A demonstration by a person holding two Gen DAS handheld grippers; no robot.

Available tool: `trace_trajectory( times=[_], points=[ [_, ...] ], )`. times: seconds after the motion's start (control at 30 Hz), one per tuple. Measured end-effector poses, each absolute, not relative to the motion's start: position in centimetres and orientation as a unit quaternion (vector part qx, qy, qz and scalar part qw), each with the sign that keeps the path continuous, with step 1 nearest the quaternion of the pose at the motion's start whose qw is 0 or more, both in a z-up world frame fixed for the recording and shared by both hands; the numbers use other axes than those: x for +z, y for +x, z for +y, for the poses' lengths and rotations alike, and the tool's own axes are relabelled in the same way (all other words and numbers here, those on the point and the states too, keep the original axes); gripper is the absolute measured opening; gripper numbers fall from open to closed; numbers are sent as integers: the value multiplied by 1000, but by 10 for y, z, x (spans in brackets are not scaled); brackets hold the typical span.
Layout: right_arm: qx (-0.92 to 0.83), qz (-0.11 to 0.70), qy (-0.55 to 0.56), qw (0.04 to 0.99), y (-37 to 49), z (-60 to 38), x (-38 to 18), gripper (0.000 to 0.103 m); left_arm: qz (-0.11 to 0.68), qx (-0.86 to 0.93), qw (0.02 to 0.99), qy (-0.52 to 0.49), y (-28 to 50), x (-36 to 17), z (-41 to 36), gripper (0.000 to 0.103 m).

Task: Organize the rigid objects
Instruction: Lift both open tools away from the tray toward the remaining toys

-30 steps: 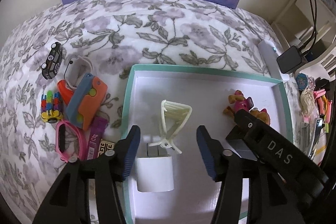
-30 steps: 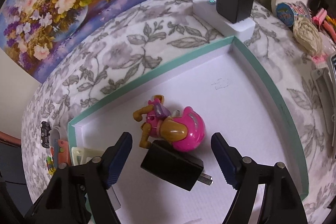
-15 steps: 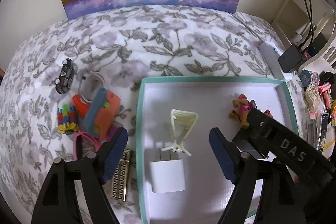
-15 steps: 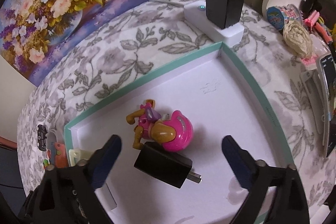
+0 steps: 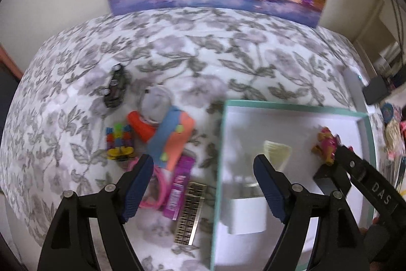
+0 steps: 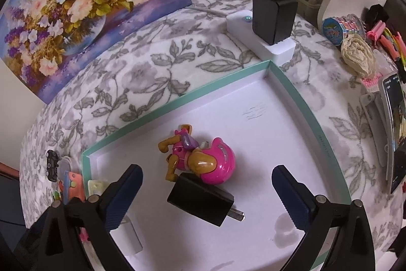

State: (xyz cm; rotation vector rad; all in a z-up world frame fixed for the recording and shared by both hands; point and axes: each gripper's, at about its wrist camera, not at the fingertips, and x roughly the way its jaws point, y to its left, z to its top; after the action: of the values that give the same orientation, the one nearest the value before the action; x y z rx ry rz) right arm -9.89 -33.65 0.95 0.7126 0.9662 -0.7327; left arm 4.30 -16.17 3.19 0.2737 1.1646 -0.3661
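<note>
Left hand-held gripper: hovering with its jaws spread wide apart, gripping nothing, straddling the left wall of the tray.
Right hand-held gripper: also gaping wide and empty, hanging over the tray floor.
Black charger: lying between the right fingers, touching neither, prongs pointing toward 4 o'clock.
Pink dog toy: lying on its side at 12 o'clock of the black charger, touching it.
White charger: sitting inside the tray near its left wall.
Cream hair clip: lying at 12 o'clock of the white charger.
Tray: teal-rimmed, white floor, resting on the floral-covered bench.
Loose pile: orange-blue toy, block toy, purple bar and harmonica lying at 9 o'clock of the tray.
Toy car: sitting at 11 o'clock of the pile.
</note>
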Motion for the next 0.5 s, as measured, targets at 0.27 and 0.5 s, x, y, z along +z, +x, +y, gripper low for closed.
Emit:
trace_trajectory(
  times=[0.27, 0.5],
  points=[
    [-325, 447, 318, 770, -91, -327, 8, 103, 561, -116, 816, 84, 69, 28, -119, 82],
    [-307, 448, 302, 783, -80, -306, 15, 103, 557, -79, 826, 33, 84, 35, -86, 83]
  ],
)
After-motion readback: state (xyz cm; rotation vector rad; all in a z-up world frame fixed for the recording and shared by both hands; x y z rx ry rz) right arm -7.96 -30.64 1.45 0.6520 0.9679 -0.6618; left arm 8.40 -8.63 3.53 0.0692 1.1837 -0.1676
